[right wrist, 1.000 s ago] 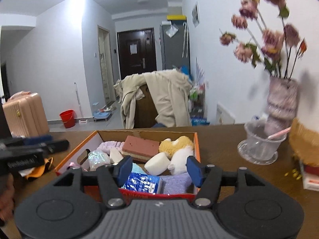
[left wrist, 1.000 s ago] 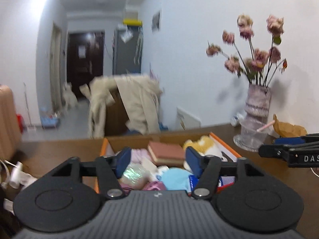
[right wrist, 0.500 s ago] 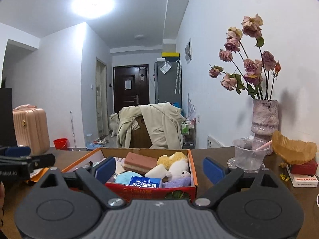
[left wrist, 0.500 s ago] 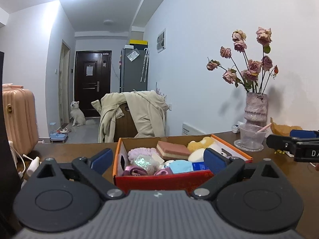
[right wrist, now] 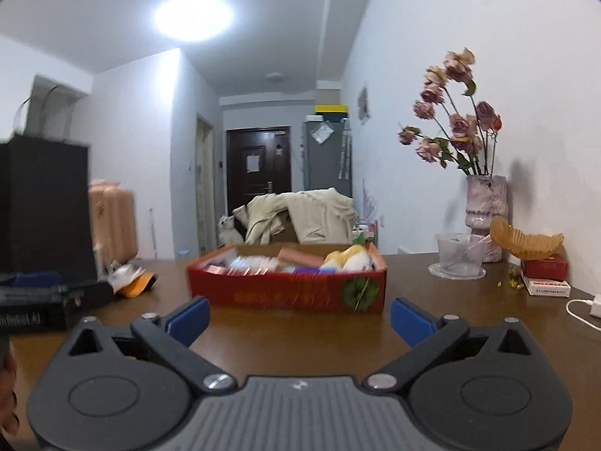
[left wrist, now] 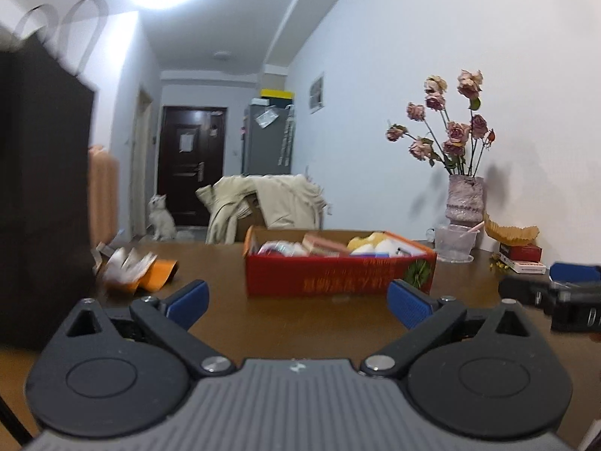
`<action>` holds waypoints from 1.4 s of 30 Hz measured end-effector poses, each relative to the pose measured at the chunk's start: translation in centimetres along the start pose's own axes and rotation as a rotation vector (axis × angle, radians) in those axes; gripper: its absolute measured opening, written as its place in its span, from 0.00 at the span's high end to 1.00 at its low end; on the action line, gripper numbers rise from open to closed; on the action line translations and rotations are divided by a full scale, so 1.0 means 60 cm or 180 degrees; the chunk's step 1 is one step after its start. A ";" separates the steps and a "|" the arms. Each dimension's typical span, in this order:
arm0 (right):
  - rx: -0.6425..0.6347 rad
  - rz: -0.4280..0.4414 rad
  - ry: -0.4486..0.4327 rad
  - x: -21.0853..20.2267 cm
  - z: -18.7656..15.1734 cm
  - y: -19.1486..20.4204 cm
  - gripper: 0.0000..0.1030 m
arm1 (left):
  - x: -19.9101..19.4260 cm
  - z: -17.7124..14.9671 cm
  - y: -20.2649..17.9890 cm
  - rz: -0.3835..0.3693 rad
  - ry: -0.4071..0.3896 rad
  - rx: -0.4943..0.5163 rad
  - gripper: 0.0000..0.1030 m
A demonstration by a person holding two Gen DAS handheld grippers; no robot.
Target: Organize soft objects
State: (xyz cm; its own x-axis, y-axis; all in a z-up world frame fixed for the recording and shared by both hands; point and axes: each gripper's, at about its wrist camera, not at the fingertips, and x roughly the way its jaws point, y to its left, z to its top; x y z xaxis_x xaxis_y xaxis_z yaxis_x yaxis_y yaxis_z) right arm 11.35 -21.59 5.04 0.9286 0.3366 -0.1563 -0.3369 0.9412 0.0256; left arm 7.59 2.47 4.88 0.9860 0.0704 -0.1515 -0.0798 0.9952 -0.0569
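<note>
right wrist alone shows a white charger (right wrist: pixel 595 306); both grippers (left wrist: pixel 296 302) (right wrist: pixel 298 319) just opened wide, empty.

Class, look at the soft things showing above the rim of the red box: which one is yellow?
The yellow plush toy at the box's right end; beside it the flat sponge block is pinkish-brown.

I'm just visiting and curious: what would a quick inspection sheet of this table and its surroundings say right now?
Surface: brown wooden table.
Job's things: red cardboard box filled with soft items.
Clutter: vase of roses, clear plastic cup, crumpled wrappers.
Grippers: left gripper and right gripper open, jaws just widened, nothing between them.
Cables: white charger cable.
Surroundings: draped chair, white dog, dark door.
</note>
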 end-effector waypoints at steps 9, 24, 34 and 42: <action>-0.0088 -0.0003 0.0004 -0.071 -0.084 0.055 0.00 | -0.081 -0.050 0.021 0.0193 0.0012 0.0003 0.00; 0.0017 -0.0095 -0.0058 -0.070 -0.075 0.049 0.00 | -0.075 -0.045 0.009 0.0095 -0.0023 0.0026 0.00; 0.0066 -0.0154 -0.0072 -0.068 -0.073 0.044 0.00 | -0.072 -0.043 0.004 0.0053 -0.0019 0.0069 0.00; 0.0103 -0.0193 -0.0055 -0.066 -0.072 0.040 0.00 | -0.067 -0.045 0.000 -0.0011 0.0004 0.0078 0.00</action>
State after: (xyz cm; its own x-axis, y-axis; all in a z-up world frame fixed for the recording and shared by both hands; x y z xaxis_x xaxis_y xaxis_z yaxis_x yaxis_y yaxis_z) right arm 6.20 -20.80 1.45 0.9498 0.2792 -0.1414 -0.2750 0.9602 0.0486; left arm 3.25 1.99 2.85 0.9861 0.0668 -0.1524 -0.0727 0.9968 -0.0331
